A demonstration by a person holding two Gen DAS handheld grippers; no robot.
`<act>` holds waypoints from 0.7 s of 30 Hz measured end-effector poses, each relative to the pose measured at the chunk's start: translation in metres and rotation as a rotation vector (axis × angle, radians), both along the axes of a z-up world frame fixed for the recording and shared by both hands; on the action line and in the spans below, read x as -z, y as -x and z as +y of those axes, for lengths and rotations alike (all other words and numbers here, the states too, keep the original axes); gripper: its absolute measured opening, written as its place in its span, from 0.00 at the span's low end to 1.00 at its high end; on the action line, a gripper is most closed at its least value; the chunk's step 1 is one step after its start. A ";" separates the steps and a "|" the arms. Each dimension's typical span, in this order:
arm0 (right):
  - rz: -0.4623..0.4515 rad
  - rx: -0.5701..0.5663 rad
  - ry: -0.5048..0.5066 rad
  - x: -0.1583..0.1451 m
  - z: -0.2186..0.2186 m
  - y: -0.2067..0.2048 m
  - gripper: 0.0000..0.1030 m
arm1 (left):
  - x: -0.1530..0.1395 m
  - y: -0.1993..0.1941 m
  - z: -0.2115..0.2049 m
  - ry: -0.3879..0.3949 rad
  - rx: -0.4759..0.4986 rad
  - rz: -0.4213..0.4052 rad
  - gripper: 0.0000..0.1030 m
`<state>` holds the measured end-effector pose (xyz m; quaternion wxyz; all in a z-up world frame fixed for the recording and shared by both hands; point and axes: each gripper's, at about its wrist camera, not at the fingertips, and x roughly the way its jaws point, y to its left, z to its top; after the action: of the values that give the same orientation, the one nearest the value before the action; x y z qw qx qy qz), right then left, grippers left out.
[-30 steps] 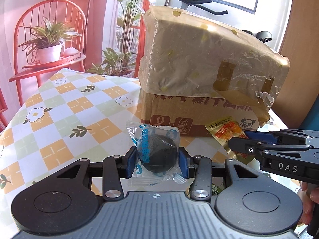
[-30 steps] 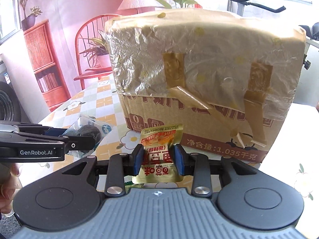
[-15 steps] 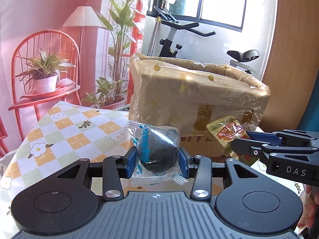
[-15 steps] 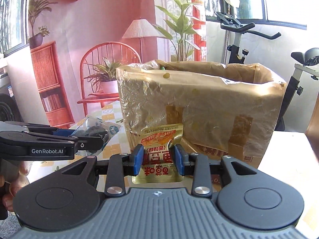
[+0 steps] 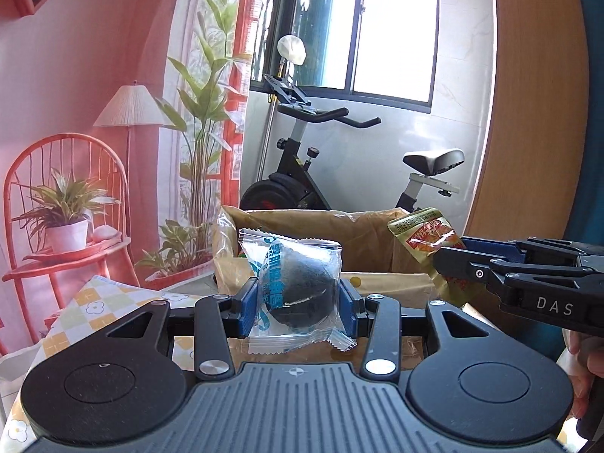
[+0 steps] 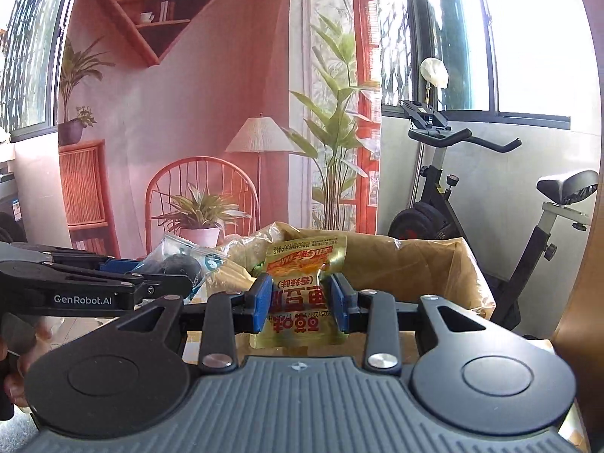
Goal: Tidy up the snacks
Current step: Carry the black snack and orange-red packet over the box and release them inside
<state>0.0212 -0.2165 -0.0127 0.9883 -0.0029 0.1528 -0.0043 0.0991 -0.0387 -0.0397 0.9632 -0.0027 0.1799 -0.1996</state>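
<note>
My left gripper (image 5: 298, 304) is shut on a clear packet with a dark round snack (image 5: 298, 290) inside. My right gripper (image 6: 300, 302) is shut on a gold and orange snack sachet (image 6: 302, 283). Both hang just above the near rim of a cardboard box (image 5: 362, 241) lined with brown plastic, whose open top now shows. In the left wrist view the right gripper (image 5: 449, 253) enters from the right with its sachet (image 5: 422, 232). The right wrist view shows the left gripper (image 6: 177, 285) coming in from the left with the dark snack (image 6: 177, 266). Some snacks lie in the box, mostly hidden.
The box (image 6: 415, 264) stands on a table with a checked flower cloth (image 5: 94, 305). Behind are an exercise bike (image 5: 339, 173), a red chair with a potted plant (image 5: 64, 219), a floor lamp (image 6: 258, 139) and tall plants. A wooden panel (image 5: 536, 113) rises at the right.
Both grippers have risen with their snacks from beside the box's front wall to above its rim, and the open top has come into view. The grips are unchanged.
</note>
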 end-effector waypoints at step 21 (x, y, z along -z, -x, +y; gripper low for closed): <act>0.194 0.155 -0.044 0.025 -0.114 -0.101 0.43 | 0.003 -0.133 -0.090 -0.061 0.051 0.116 0.50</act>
<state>0.1226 -0.3308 -0.0372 0.9654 0.0304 0.2473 -0.0769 0.2319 -0.1291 -0.0427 0.9454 0.0195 0.2413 -0.2183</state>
